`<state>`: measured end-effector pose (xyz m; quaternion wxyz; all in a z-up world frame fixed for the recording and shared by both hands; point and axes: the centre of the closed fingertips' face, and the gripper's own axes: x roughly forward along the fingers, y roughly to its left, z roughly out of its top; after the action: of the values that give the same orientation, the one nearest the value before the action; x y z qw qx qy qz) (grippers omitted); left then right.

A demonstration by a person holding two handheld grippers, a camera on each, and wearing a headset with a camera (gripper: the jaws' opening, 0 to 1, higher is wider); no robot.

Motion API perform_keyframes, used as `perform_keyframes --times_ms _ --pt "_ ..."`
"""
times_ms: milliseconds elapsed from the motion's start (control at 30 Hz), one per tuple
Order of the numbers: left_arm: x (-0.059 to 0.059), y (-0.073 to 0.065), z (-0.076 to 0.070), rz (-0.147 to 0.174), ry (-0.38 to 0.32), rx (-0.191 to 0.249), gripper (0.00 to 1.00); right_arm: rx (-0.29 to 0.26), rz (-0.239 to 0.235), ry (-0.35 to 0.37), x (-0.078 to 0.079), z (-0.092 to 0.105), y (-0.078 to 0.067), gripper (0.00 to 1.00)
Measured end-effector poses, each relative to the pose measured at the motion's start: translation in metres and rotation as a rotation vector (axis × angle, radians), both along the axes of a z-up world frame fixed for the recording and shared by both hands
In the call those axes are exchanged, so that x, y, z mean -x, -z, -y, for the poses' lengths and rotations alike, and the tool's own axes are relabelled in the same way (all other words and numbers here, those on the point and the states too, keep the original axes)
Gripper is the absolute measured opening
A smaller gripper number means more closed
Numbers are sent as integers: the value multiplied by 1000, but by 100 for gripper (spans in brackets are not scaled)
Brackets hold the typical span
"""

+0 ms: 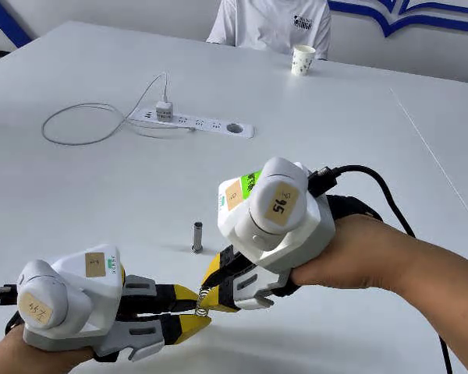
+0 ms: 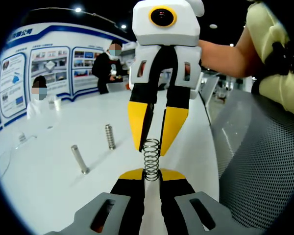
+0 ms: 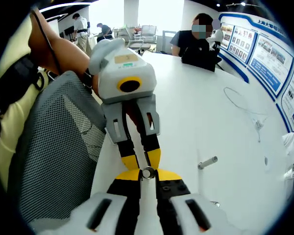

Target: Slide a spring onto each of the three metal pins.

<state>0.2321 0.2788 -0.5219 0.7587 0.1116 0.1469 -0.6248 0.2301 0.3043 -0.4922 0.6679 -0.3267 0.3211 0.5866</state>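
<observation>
Two hand-held grippers meet tip to tip, the left gripper [image 1: 196, 310] reaching in level from the lower left, the right gripper [image 1: 212, 290] angling down from a bare forearm, both jaw pairs closed on one spring [image 1: 203, 301].

White table [image 1: 78, 195] holds metal pin [image 1: 196, 236], power strip [image 1: 195, 123], paper cup [image 1: 303, 59].

The spring's [image 2: 151, 159] lower end is hidden between the left gripper's [image 2: 152, 175] jaws. The head view's top edge cuts off the seated person [image 1: 269, 23].

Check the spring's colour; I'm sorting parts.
Silvery bare metal; the spring shows best in the left gripper view.
</observation>
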Motion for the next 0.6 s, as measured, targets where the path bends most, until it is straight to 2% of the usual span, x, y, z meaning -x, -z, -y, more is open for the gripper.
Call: perform_keyframes --times_ms 600 --pt "-5 1 0 5 -19 0 11 23 -1 12 -5 2 3 12"
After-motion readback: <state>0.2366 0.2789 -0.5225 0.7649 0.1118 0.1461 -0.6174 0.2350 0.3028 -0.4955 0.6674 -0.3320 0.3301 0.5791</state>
